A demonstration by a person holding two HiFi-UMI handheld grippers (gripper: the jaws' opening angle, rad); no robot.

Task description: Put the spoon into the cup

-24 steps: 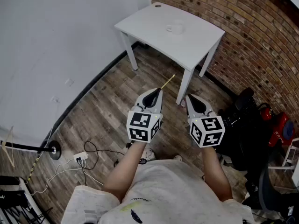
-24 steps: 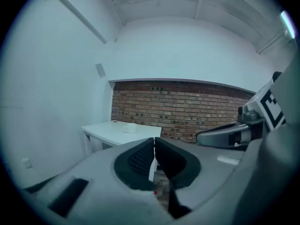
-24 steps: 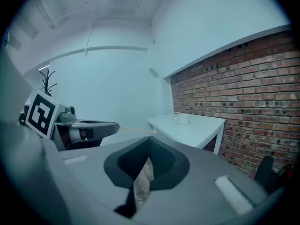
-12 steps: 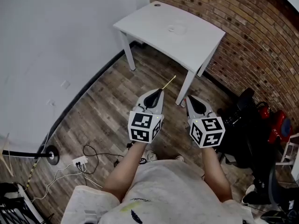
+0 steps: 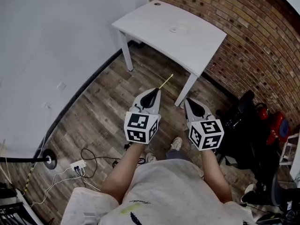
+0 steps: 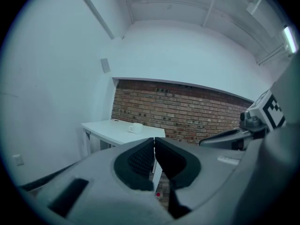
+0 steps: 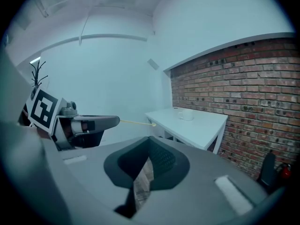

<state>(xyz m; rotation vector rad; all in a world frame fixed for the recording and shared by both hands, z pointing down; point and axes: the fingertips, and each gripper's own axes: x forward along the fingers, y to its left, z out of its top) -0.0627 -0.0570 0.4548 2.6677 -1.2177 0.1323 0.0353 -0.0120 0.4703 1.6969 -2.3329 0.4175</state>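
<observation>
A white cup (image 5: 178, 29) stands on a white table (image 5: 201, 43) in the corner by the brick wall, far ahead of both grippers. My left gripper (image 5: 154, 91) is shut on a thin wooden spoon (image 5: 166, 81) that points toward the table. In the right gripper view the spoon (image 7: 137, 122) juts from the left gripper (image 7: 111, 121) toward the table (image 7: 208, 128) and cup (image 7: 186, 115). In the left gripper view its jaws (image 6: 154, 140) are pressed together, and the cup (image 6: 136, 128) shows beyond. My right gripper (image 5: 189, 101) is shut and holds nothing.
The table's legs (image 5: 185, 90) stand on wood flooring just ahead of the grippers. Black bags and a red object (image 5: 276, 128) lie at the right by the brick wall. Cables and a power strip (image 5: 77, 164) trail on the floor at the left.
The person has stepped forward; a shoe now shows below the grippers. Both grippers keep the same pose, the left still holding the spoon.
</observation>
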